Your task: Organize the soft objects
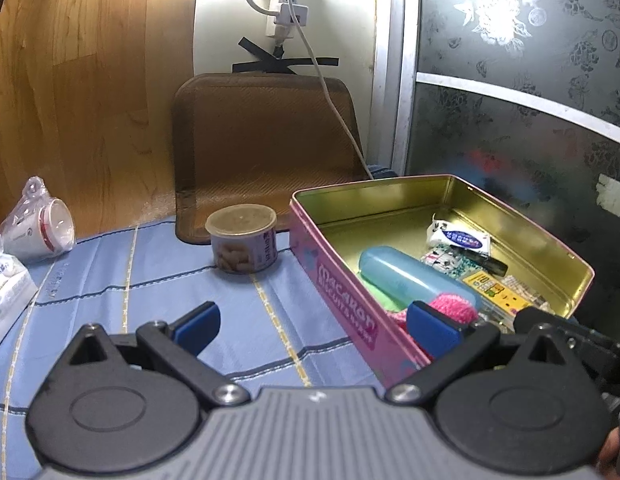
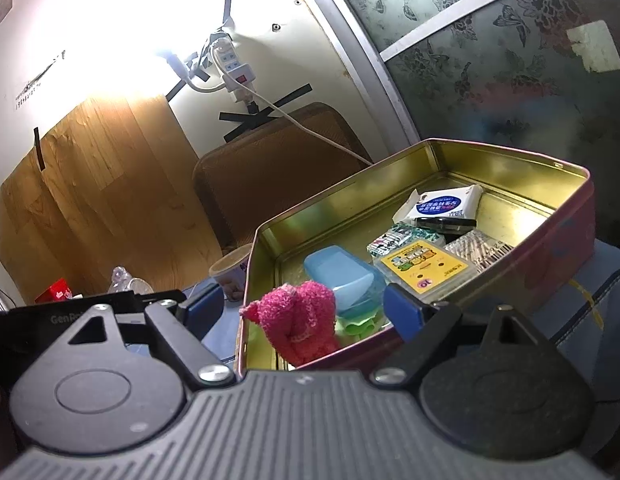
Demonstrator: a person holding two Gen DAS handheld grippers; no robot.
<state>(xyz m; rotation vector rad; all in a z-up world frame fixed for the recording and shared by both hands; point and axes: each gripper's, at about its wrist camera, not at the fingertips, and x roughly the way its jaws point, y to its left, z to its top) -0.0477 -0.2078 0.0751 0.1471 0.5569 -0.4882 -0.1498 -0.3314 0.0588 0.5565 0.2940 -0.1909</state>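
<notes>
A pink tin box (image 1: 342,312) with a gold inside stands open on the blue bedsheet; it also shows in the right wrist view (image 2: 550,248). In its near end lie a fuzzy pink sock (image 2: 302,320), a green soft item (image 2: 358,326) and a blue plastic case (image 2: 342,276). The sock also shows in the left wrist view (image 1: 454,308). My left gripper (image 1: 314,324) is open and empty, astride the box's near wall. My right gripper (image 2: 302,308) is open, with the pink sock between its fingers, not pinched.
Tissue packs (image 2: 442,204), a yellow card pack (image 2: 422,268) and a black pen (image 1: 482,260) lie further back in the box. A small can (image 1: 244,240), a wrapped cup (image 1: 42,232) and a brown cushion (image 1: 266,148) sit behind on the bed. A frosted door (image 1: 530,120) stands right.
</notes>
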